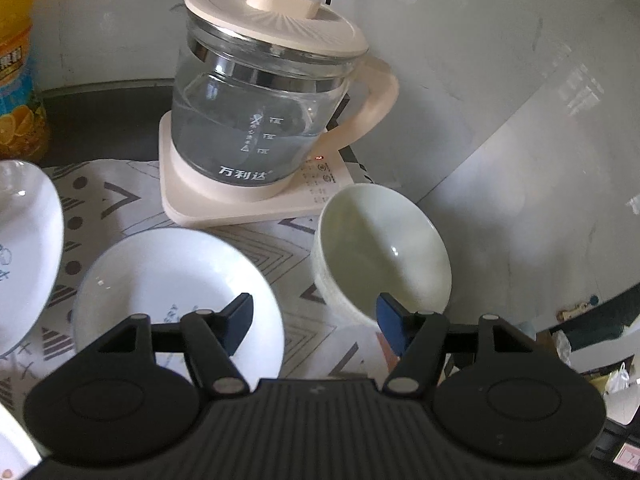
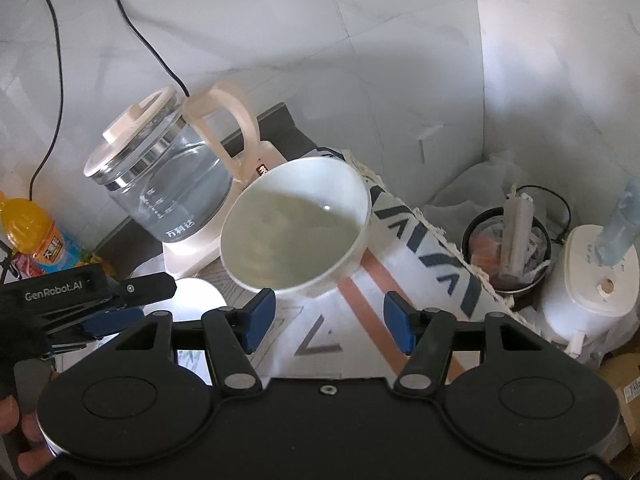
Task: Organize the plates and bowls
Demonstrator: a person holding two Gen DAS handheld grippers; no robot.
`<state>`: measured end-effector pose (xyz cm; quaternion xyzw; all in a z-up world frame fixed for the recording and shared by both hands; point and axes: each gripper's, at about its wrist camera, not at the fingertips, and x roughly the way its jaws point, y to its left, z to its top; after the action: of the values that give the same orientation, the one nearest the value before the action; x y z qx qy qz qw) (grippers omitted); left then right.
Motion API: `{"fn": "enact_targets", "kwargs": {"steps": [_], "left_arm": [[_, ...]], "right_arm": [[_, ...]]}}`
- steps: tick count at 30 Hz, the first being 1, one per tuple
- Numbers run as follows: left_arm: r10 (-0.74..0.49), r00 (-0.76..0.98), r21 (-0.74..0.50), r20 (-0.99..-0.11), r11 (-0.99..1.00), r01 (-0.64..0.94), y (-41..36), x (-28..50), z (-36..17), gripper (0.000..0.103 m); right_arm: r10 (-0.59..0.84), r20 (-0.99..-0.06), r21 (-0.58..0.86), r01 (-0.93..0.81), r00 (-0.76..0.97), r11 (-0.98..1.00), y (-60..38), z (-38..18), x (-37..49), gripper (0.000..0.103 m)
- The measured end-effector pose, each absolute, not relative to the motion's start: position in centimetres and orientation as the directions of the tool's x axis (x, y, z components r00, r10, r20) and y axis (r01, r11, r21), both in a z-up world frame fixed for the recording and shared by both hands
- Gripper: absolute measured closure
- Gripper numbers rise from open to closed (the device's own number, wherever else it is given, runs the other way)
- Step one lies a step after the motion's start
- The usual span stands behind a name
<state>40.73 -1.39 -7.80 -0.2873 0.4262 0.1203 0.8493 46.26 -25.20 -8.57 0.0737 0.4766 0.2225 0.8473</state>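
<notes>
My left claw (image 1: 316, 316) hangs spread wide and empty over the patterned cloth (image 1: 120, 200), one blue pad above the small white plate (image 1: 176, 280), the other at the near rim of the pale bowl (image 1: 380, 252). My right claw (image 2: 328, 318) is likewise spread and holds nothing, its pads just short of the same bowl (image 2: 296, 224), which from this side appears tipped toward me, mouth open. Neither claw grips it, and I cannot tell what props it.

The step in hand, as I judge it, is taking the bowl. To do it well I would slide one pad inside the near rim and one outside, close firmly on the wall, then lift level so the glazed surface does not slip; the plate sits just beside it and should not be nudged.

A larger plate (image 1: 24, 248) lies at the left edge of the cloth. Beyond the dishes stands a glass kettle (image 1: 264, 100) on its cream base, close behind the bowl, with an orange drink bottle (image 1: 18, 80) further left. The tabletop meets a pale tiled wall (image 2: 360, 40), where black cords run up to a socket. To the right, off the tabletop's edge, sit a lined bin (image 2: 508, 248) and a white appliance (image 2: 592, 280).
</notes>
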Motion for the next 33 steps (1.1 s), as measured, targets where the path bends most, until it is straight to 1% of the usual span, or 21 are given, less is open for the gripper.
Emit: {"fn": "enact_targets", "kwargs": {"steps": [4,8,11,13,15,17,19,20,22,23,26,33], "left_arm": [[-0.037,0.604,-0.387,-0.796,0.799,-0.461,-1.6,42.2,-8.7,0.038],[-0.035,0.597,-0.387,-0.802,0.791,-0.474,-1.8,43.3,-9.5,0.042],[-0.035,0.587,-0.386,-0.809,0.784,-0.485,-1.9,44.1,-10.3,0.051],[-0.041,0.574,-0.389,-0.818,0.774,-0.499,-1.7,44.7,-11.0,0.060],[-0.048,0.563,-0.394,-0.825,0.763,-0.513,-1.6,45.1,-11.6,0.066],[-0.047,0.557,-0.394,-0.829,0.757,-0.522,-1.5,45.4,-12.0,0.069],[-0.051,0.547,-0.387,-0.836,0.761,-0.521,-1.6,45.9,-12.5,0.078],[-0.060,0.538,-0.389,-0.841,0.758,-0.524,-1.6,46.1,-12.8,0.080],[-0.087,0.542,-0.413,-0.836,0.751,-0.515,-1.6,46.3,-13.4,0.090],[-0.084,0.538,-0.407,-0.838,0.754,-0.516,-1.7,46.5,-13.5,0.091],[-0.072,0.536,-0.395,-0.841,0.759,-0.518,-2.1,46.4,-13.0,0.091],[-0.077,0.557,-0.404,-0.827,0.771,-0.492,-2.5,44.7,-11.1,0.091]], "right_arm": [[0.454,-0.778,0.347,-0.305,0.434,0.887,-24.9,-9.4,48.0,0.043],[0.459,-0.785,0.361,-0.295,0.416,0.885,-24.5,-10.4,49.5,0.047],[0.458,-0.792,0.368,-0.281,0.404,0.886,-24.1,-11.3,50.4,0.052],[0.453,-0.802,0.374,-0.263,0.390,0.889,-23.8,-12.0,51.1,0.057],[0.452,-0.808,0.383,-0.246,0.379,0.890,-23.7,-12.7,51.7,0.062],[0.450,-0.813,0.390,-0.229,0.369,0.892,-23.6,-13.2,52.1,0.065],[0.448,-0.817,0.393,-0.218,0.363,0.893,-23.6,-13.7,52.4,0.068],[0.443,-0.821,0.391,-0.212,0.359,0.896,-23.6,-13.9,52.5,0.071],[0.449,-0.822,0.400,-0.207,0.351,0.893,-23.4,-14.3,52.7,0.075],[0.458,-0.819,0.408,-0.210,0.346,0.889,-23.3,-14.4,52.8,0.082],[0.432,-0.827,0.380,-0.209,0.360,0.901,-22.9,-13.9,52.6,0.084],[0.432,-0.817,0.374,-0.219,0.382,0.901,-23.4,-12.1,51.2,0.084]]}}
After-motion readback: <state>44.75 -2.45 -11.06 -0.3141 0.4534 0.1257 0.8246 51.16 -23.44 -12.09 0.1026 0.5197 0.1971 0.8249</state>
